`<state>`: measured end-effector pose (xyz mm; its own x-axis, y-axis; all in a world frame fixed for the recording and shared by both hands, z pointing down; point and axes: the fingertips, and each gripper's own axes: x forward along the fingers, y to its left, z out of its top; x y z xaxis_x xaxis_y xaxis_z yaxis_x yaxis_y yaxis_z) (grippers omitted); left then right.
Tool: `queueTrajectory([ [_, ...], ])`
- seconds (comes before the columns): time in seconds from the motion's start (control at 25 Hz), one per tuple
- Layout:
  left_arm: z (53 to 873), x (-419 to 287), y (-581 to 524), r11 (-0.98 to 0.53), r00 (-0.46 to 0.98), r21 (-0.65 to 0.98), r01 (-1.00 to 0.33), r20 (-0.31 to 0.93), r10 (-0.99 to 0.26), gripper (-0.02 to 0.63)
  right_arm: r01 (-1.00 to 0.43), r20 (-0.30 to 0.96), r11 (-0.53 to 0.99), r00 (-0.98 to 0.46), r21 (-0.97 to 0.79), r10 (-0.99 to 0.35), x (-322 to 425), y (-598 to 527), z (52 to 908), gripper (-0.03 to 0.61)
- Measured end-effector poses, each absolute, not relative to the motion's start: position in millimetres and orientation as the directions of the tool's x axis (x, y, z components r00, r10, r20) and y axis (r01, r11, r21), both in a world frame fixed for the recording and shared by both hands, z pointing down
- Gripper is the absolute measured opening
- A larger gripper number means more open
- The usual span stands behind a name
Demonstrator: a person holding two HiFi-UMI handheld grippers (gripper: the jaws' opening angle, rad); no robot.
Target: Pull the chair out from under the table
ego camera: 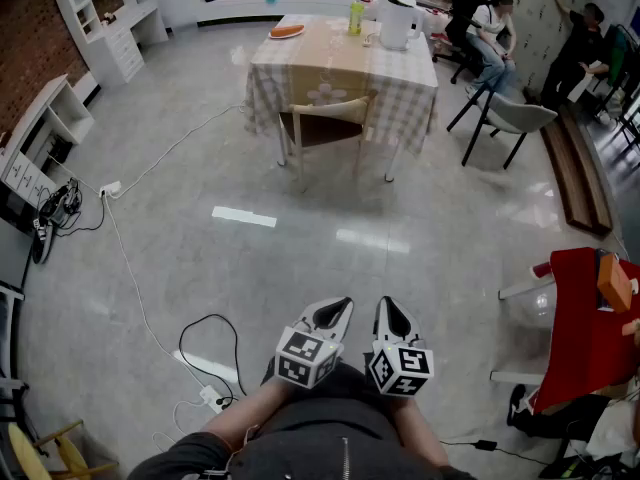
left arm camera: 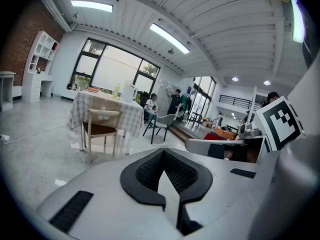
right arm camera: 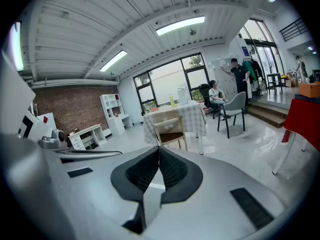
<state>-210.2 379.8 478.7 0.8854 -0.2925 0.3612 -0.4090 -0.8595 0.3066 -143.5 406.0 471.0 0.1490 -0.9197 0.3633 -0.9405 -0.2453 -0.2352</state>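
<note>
A wooden chair with a pale back and brown seat stands tucked under the near side of a table draped in a checked cloth, far across the floor. Both gripper views show the chair and the table small and distant. My left gripper and right gripper hover side by side close to my body, well short of the chair. Each one is shut with nothing between its jaws.
On the table stand a white kettle, a green bottle and an orange plate. A grey chair and two people are at the back right. A red-covered table is at the right. Cables and a power strip lie at the left.
</note>
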Motion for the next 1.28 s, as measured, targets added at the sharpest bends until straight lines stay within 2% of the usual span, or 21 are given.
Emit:
queueTrajectory([
  [0.6,491,-207,377,-0.832,0.874,0.344,-0.435,0.385,-0.298,0.009,-0.933,0.394,-0.253,0.137,-0.257,-0.909,-138,400,486,0.012],
  [1.28,489,-117,268,-0.822,0.849,0.316,-0.474,0.412,-0.331,0.009,-0.943,0.416,-0.166,0.032,-0.289,-0.909,-62,292,487,0.012],
])
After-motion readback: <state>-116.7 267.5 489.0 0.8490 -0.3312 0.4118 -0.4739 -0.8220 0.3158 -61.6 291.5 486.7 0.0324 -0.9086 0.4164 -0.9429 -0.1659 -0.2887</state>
